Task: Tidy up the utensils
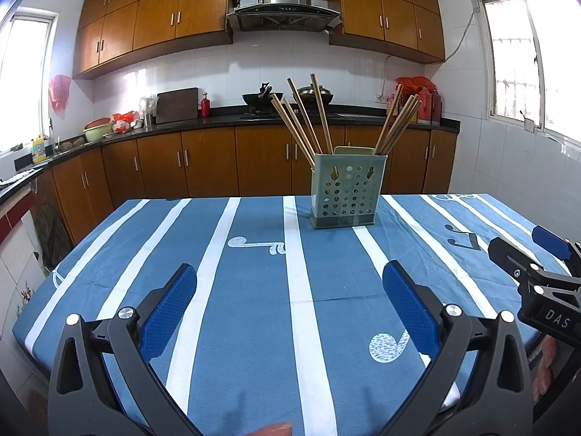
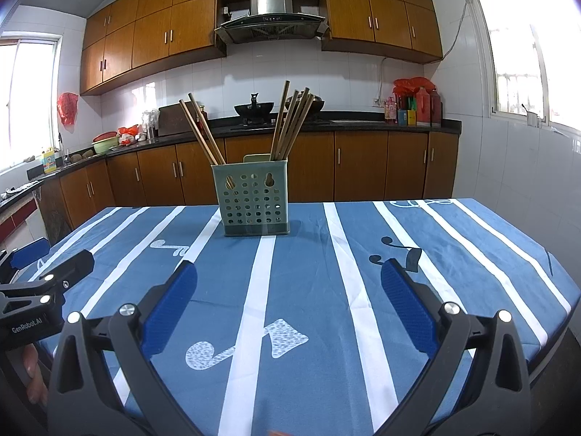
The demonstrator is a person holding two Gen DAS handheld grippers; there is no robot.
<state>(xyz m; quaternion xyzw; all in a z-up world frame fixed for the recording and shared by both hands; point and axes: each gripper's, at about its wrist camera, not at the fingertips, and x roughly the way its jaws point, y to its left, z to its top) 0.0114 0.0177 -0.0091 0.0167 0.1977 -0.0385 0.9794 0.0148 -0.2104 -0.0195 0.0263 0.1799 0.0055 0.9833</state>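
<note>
Eight chopsticks [image 1: 303, 123], one holder [image 1: 346, 190], two claws [image 1: 290, 290].

Table under a striped cloth

The table [image 1: 109, 272] wears a blue, white-striped tablecloth [image 2: 308, 290]; a perforated green utensil holder [image 1: 346, 190] stands on it.

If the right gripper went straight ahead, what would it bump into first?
Probably the pale green perforated plastic chopstick holder. The open right gripper points slightly right of it over the blue striped tablecloth, so it might just miss.

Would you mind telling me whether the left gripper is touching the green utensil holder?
Apart. In the left wrist view, a wide stretch of striped tablecloth lies between the open left gripper and the utensil holder.
</note>
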